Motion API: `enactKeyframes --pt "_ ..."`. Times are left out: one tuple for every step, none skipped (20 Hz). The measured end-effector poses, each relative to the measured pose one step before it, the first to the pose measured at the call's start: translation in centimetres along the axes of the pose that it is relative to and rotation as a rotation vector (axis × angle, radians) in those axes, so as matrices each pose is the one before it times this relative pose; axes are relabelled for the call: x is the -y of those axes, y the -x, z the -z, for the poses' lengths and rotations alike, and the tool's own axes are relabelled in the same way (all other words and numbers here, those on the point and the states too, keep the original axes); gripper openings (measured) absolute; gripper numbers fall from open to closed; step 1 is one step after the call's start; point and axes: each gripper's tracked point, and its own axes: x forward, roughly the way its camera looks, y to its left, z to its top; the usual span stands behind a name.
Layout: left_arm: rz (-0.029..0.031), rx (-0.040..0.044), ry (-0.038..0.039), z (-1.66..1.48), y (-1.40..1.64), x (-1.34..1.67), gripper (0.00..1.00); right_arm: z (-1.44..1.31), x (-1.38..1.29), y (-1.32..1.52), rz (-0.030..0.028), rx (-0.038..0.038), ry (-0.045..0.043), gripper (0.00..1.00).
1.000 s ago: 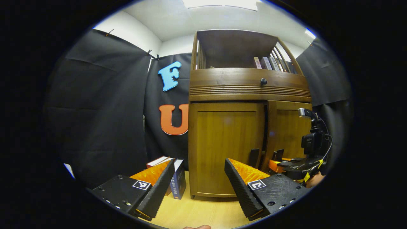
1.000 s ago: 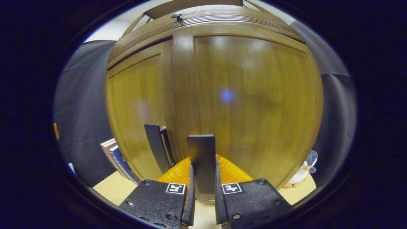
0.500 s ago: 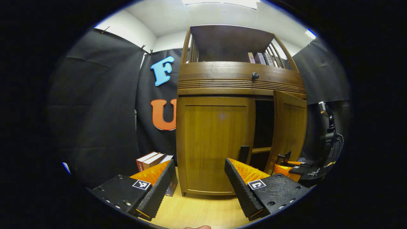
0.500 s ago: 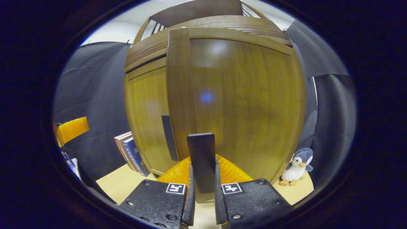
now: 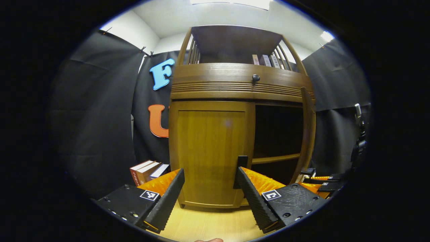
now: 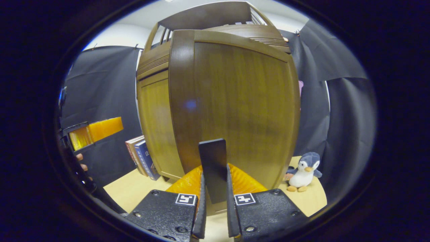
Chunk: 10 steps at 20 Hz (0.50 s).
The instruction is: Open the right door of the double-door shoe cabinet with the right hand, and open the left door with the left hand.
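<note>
Right gripper [image 6: 214, 201] pinches the dark flat handle [image 6: 212, 168] of the swung-out brown wooden right door [image 6: 235, 101] (half done), while the spread-fingered left gripper [image 5: 210, 191] faces the shut left door [image 5: 210, 151], its handle [image 5: 241, 166] ungrasped.

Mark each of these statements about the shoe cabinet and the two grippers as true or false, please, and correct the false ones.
1. The right gripper is shut on the right door's handle. True.
2. The right door is closed. False: it is swung open, and the left gripper view shows the dark inside of the cabinet with a shelf.
3. The left gripper already holds the left door's handle. False: its fingers are open and the handle is not between them.
4. The left door is closed. True.
5. A toy penguin stands on the floor beside the cabinet. True.
6. The books lie on top of the penguin. False: they are on the cabinet's other side.
</note>
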Motion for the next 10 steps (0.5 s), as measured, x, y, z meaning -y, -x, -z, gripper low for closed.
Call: enactKeyframes --pt "0.00045 -0.00246 0.00369 0.100 -0.213 0.295 0.95 0.045 0.306 0.560 0.00307 -0.00114 0.00055 0.28" --pt "0.00504 0.00015 0.00377 0.075 -0.048 0.548 0.95 0.118 0.370 0.545 0.00194 -0.00305 0.00201 0.28" --pt "0.00746 -0.00261 0.00292 0.082 -0.205 0.571 0.95 0.099 0.384 0.517 0.00256 -0.00217 0.00032 0.28" --pt "0.00991 -0.00274 0.00120 0.254 -0.359 0.549 0.95 0.136 0.415 0.659 0.00420 -0.00130 -0.00328 0.28" --pt "0.01082 -0.00413 -0.00088 0.179 -0.265 0.557 0.95 -0.030 0.444 0.534 0.00795 -0.00039 -0.00328 0.27" --pt "0.00867 -0.00233 -0.00208 0.152 -0.349 0.399 0.95 0.273 0.505 0.390 0.01052 0.00023 -0.00080 0.26" --pt "0.00869 0.00060 -0.00158 -0.002 -0.388 0.482 0.95 0.047 0.403 0.441 0.01101 -0.00040 0.00187 0.25" --pt "0.00753 -0.00189 -0.00113 0.117 -0.409 0.409 0.95 0.121 0.527 0.530 0.01129 -0.00001 0.00127 0.25" --pt "0.00925 -0.00073 -0.00048 0.147 -0.352 0.352 0.95 0.084 0.464 0.333 0.01197 -0.00060 -0.00019 0.24" --pt "0.00602 -0.00254 -0.00191 0.090 -0.365 0.318 0.95 0.178 0.626 0.554 0.01091 -0.00054 -0.00129 0.24"
